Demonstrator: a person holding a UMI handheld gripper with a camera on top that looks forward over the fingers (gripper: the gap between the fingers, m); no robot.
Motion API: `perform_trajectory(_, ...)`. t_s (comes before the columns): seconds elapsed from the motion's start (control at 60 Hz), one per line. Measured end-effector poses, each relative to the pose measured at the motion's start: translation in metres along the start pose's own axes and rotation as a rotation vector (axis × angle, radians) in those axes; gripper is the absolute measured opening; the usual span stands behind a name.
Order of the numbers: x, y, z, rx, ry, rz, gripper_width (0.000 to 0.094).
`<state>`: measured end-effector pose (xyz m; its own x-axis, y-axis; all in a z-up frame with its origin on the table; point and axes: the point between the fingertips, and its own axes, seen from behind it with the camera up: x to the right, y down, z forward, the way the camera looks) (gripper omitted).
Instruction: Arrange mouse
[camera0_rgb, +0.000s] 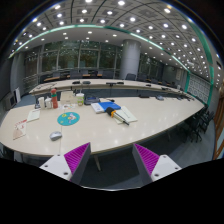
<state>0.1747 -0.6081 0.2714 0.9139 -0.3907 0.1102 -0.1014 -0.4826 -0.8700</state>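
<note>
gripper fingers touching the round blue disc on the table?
Apart. The gripper view shows the open gripper near the table's edge, bare tabletop separating it from the blue disc.

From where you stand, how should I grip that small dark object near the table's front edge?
Likely the mouse: grip the small dark object across its sides, coming down from above, since it lies low and flat on the table. Its heading is too small to tell. The claw is open, well short of it.
</note>
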Motion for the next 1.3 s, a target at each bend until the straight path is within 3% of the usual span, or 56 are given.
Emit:
perform_trajectory(0.333, -0.069, 0.079, 0.034, -0.088, -0.123, -0.017, 0.0856)
perform_trajectory(0.567, -0.21, 0.121, 0.09, -0.157, -0.313, -0.031, 0.0855)
perform_trajectory(0.717, -0.307, 0.116, 0.158, -0.12, -0.409, -0.062, 0.0854)
perform_trajectory(0.95, -0.401, 0.113, 0.26, -0.167, -0.41, -0.074, 0.0848)
perform_trajectory(1.3, -0.441, 0.085, 0.334, -0.205, -0.356, -0.063, 0.0833)
